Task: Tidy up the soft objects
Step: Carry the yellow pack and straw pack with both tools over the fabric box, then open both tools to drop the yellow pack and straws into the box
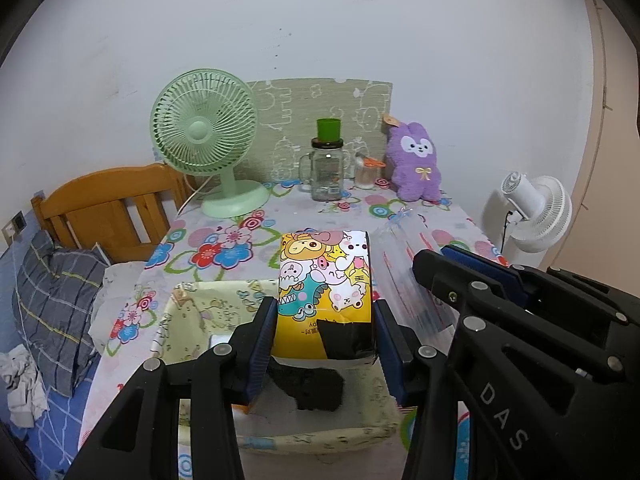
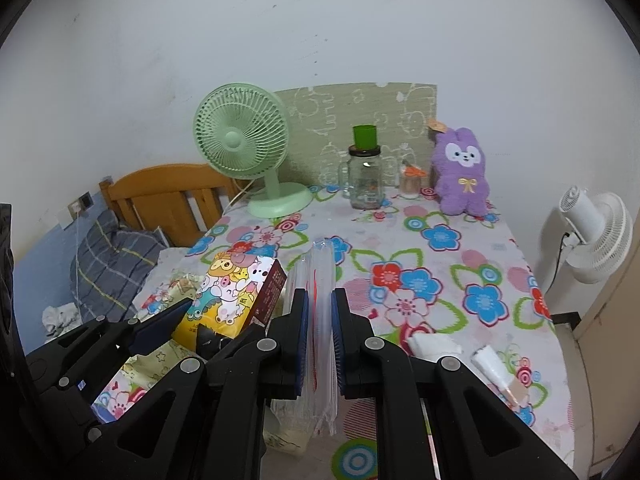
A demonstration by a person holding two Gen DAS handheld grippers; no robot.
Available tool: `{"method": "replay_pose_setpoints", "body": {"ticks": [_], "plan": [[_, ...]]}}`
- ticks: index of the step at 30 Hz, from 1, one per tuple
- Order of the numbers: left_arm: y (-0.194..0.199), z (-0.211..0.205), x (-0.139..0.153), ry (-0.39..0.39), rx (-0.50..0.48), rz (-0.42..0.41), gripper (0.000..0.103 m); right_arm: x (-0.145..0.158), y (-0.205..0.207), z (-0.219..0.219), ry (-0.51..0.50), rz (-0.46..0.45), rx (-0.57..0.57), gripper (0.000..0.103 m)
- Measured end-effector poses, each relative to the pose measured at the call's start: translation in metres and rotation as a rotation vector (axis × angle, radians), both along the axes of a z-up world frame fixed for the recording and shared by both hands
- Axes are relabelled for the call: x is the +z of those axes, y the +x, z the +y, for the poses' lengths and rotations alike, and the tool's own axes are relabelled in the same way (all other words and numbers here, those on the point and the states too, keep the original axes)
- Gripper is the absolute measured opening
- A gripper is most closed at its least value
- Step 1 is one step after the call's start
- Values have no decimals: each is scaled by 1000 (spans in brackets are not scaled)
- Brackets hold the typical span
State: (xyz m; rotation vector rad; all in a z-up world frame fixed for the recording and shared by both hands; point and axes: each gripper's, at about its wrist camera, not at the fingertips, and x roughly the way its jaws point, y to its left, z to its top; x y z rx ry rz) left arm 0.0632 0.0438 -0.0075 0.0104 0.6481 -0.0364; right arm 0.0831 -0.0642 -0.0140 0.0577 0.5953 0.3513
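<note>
Yellow cartoon-printed pack [image 1: 324, 300] is sitting clamped in the left hand-held gripper [image 1: 325, 340], apparently hovering over the fabric bin [image 1: 192, 312]; right hand-held gripper [image 2: 320, 344] is pinching the clear plastic packet [image 2: 320, 280] alongside.

Green fan [image 1: 204, 132] — glass jar [image 1: 327, 172].

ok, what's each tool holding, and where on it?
Left tool: cartoon-print tissue pack, clamped across its two long sides near one end. Right tool: flat clear plastic pack, pinched across its faces.
</note>
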Motion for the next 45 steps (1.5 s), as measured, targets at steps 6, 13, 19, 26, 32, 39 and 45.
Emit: {"method": "replay_pose_setpoints", "body": {"ticks": [6, 13, 19, 26, 32, 39, 45], "plan": [[4, 19, -6, -3, 21, 8, 49, -4, 6, 20, -3, 13, 28, 14], [9, 39, -19, 1, 48, 29, 49, -16, 14, 42, -1, 35, 50, 14], [17, 54, -35, -9, 75, 61, 49, -28, 20, 59, -7, 64, 68, 14], [25, 67, -55, -3, 103, 114, 51, -49, 32, 76, -28, 118, 89, 14], [29, 70, -62, -4, 99, 128, 69, -60, 40, 82, -36, 149, 86, 14], [33, 72, -68, -19, 97, 151, 75, -64, 46, 86, -83, 161, 74, 15], [32, 71, -66, -21, 102, 146, 82, -62, 43, 81, -82, 134, 47, 75]]}}
